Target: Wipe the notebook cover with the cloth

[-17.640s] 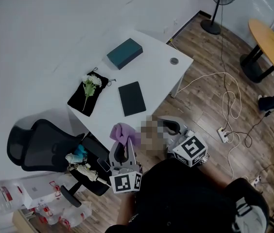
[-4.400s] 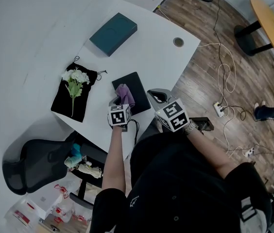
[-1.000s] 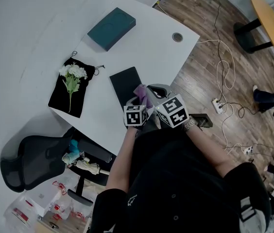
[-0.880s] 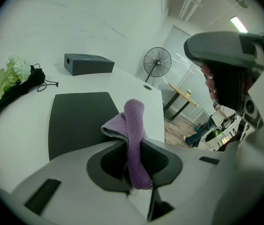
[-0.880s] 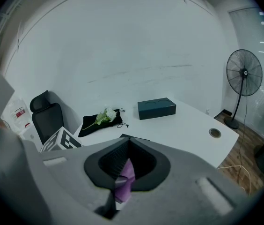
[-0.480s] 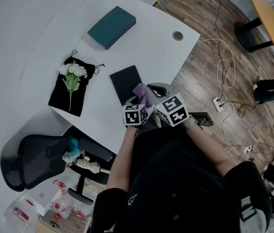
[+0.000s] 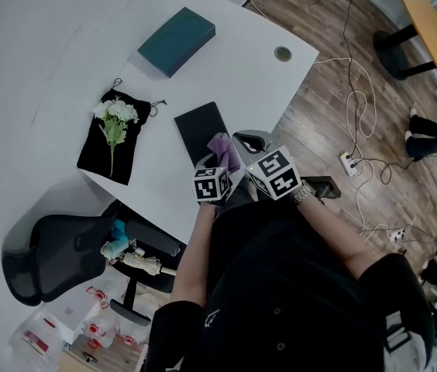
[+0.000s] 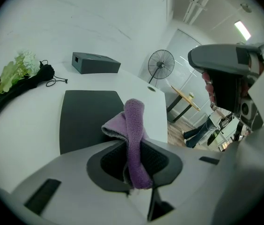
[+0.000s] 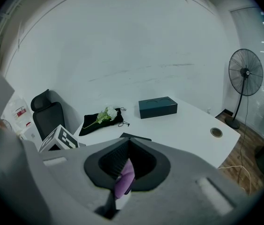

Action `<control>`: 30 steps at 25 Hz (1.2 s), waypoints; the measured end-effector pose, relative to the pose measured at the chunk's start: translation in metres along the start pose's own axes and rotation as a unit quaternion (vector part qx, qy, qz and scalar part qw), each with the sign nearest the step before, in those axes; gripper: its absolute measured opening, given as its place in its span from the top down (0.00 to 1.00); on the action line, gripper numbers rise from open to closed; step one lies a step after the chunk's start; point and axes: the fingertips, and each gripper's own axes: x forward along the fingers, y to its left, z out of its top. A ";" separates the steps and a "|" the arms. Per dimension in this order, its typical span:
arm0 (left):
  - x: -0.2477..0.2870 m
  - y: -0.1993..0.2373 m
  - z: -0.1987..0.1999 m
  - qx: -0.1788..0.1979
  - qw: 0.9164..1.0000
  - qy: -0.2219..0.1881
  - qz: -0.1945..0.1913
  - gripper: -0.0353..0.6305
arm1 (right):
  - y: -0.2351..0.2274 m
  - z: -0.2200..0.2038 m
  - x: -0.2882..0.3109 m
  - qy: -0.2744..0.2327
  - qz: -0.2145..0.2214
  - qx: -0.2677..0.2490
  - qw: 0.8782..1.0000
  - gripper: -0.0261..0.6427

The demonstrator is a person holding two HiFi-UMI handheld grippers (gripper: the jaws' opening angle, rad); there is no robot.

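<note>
The left gripper [image 8: 134,161] has its jaws closed on the purple cloth [image 8: 134,125], which stands up between them in a thick fold. The right gripper [image 9: 124,171] is just beside it and also pinches a small part of the same cloth, so both hold it together. The cloth hangs over the near end of the dark notebook [image 7: 199,127], but I cannot tell if it touches the cover. I judge the cloth to be soft, light and limp: it will bend and bunch when pushed, so one firm grip near its folded middle should leave enough loose cloth to press flat. The notebook looks thin, stiff and smooth, and it may slide on the table when rubbed. It lies on a white table [image 7: 238,68], with a teal box [image 7: 177,40] further away and a black pouch [image 7: 102,149] with white flowers [image 7: 116,113] to the left. Around are a black chair [image 7: 48,254], a wooden floor [image 7: 335,107] with cables [image 7: 360,142], and a standing fan [image 9: 245,74].
</note>
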 end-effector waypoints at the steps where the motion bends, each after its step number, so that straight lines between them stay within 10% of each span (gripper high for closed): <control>1: -0.001 0.001 -0.001 -0.002 1.000 -0.001 0.001 0.84 | 0.000 0.000 0.000 0.000 0.000 0.000 1.000 0.96; 30: -0.027 0.041 -0.013 -0.025 0.999 -0.009 0.032 0.83 | 0.000 -0.004 0.003 0.009 0.003 -0.001 1.000 0.96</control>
